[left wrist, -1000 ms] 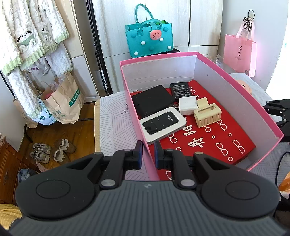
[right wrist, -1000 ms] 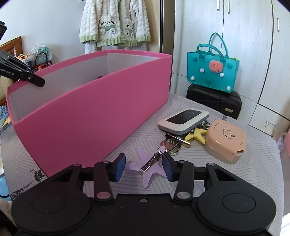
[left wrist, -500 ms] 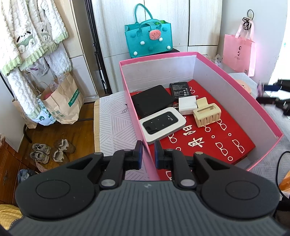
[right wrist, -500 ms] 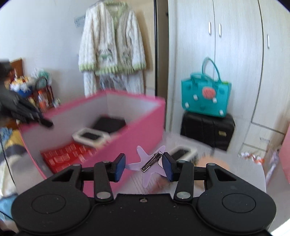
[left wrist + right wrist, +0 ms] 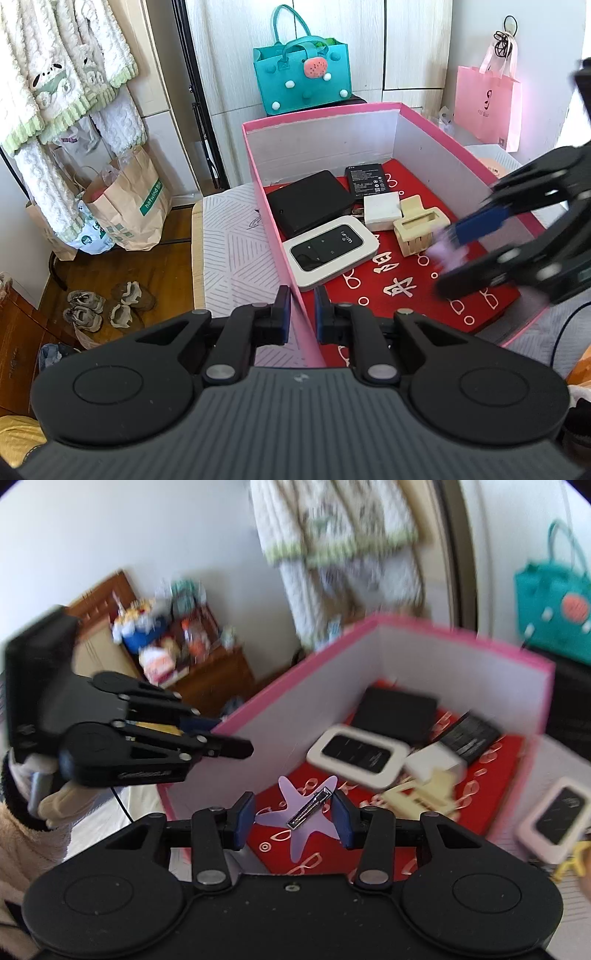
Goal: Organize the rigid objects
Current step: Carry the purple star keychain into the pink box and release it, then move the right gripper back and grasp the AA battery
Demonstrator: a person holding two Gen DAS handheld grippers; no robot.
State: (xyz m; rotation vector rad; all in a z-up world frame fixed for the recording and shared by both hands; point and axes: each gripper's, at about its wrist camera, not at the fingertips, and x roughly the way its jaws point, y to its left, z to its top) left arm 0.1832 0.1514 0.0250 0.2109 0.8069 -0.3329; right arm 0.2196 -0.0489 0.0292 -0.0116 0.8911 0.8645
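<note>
My left gripper [image 5: 302, 309] clamped on near wall of pink box [image 5: 424, 147], steadying it. My right gripper [image 5: 293, 818] grasping purple star hair clip [image 5: 303, 814], lower centre of right view, over box's red floor, not released.

Done: 5 items in box – black case [image 5: 310, 201], battery [image 5: 366, 178], white charger [image 5: 382, 211], beige clip [image 5: 419, 229], white router [image 5: 330, 251].

Left: 2nd router [image 5: 554, 818] at right edge, outside box; yellow thing below it, blurred. Judging past halfway.

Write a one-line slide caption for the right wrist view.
Right gripper carries a purple star hair clip over the pink box, whose wall the left gripper pinches.
</note>
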